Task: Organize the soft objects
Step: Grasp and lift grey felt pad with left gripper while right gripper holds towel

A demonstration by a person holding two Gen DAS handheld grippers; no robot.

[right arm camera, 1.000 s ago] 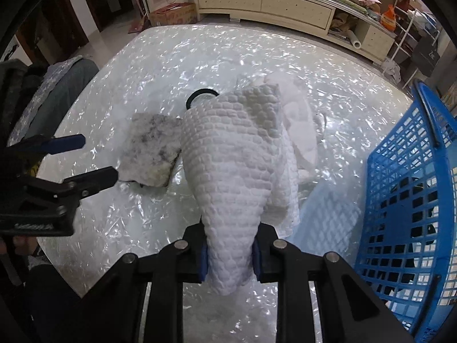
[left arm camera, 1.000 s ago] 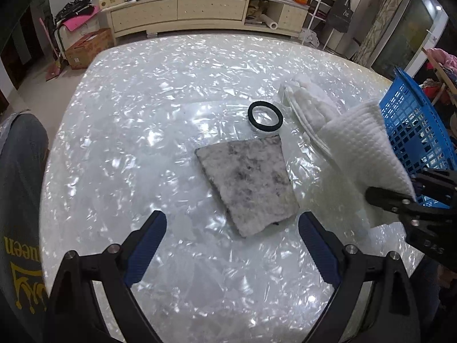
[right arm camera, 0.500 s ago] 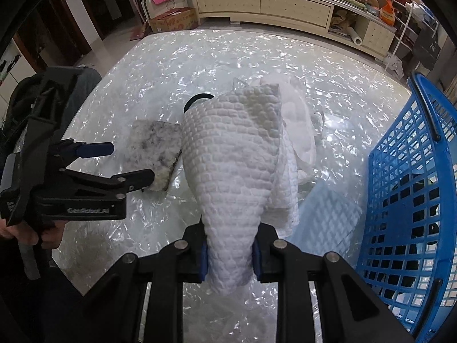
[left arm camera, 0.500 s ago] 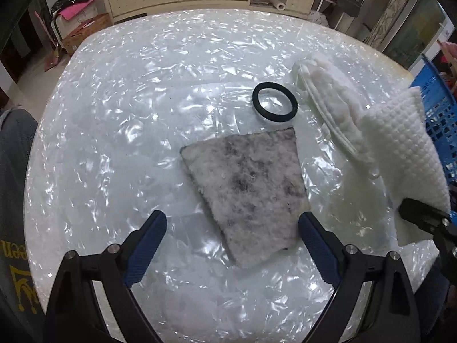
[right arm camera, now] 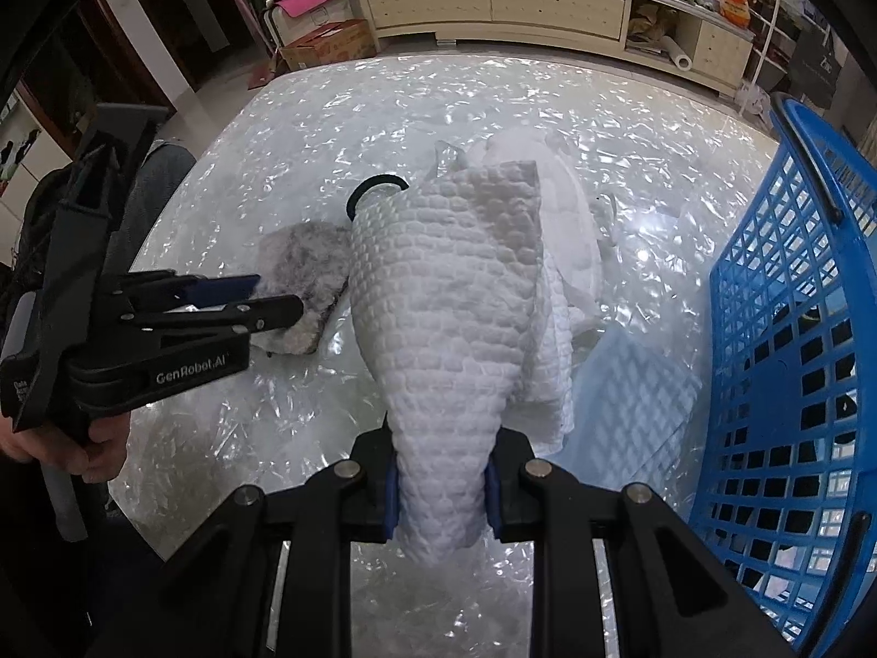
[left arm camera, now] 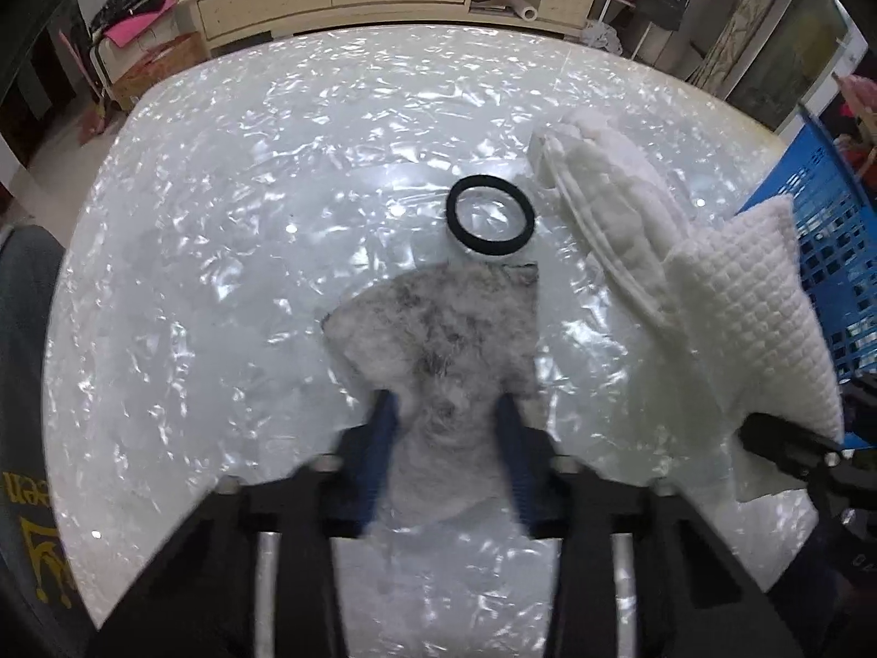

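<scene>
A grey fluffy cloth (left arm camera: pixel 438 323) lies on the plastic-covered table (left arm camera: pixel 219 274). My left gripper (left arm camera: pixel 445 403) is closing on its near edge, and the fabric bunches between the blue pads. The right wrist view shows that gripper (right arm camera: pixel 277 296) gripping the grey cloth (right arm camera: pixel 304 257) from the left. My right gripper (right arm camera: pixel 439 471) is shut on a white waffle cloth (right arm camera: pixel 444 296), which hangs lifted above the table. A black ring (left arm camera: pixel 489 215) lies just beyond the grey cloth. A white quilted cloth (left arm camera: pixel 608 186) lies beside it.
A blue plastic basket (right arm camera: pixel 789 285) stands at the table's right edge. A pale blue sheet (right arm camera: pixel 636 384) lies next to it. A cream sideboard (right arm camera: pixel 493 5) with clutter runs along the far wall. A person's hand (right arm camera: pixel 49 438) holds the left gripper.
The left gripper moved forward and down over the grey cloth, then its jaws went from wide open to pinched on the cloth's near edge. The right gripper kept holding the white cloth, barely moving.
</scene>
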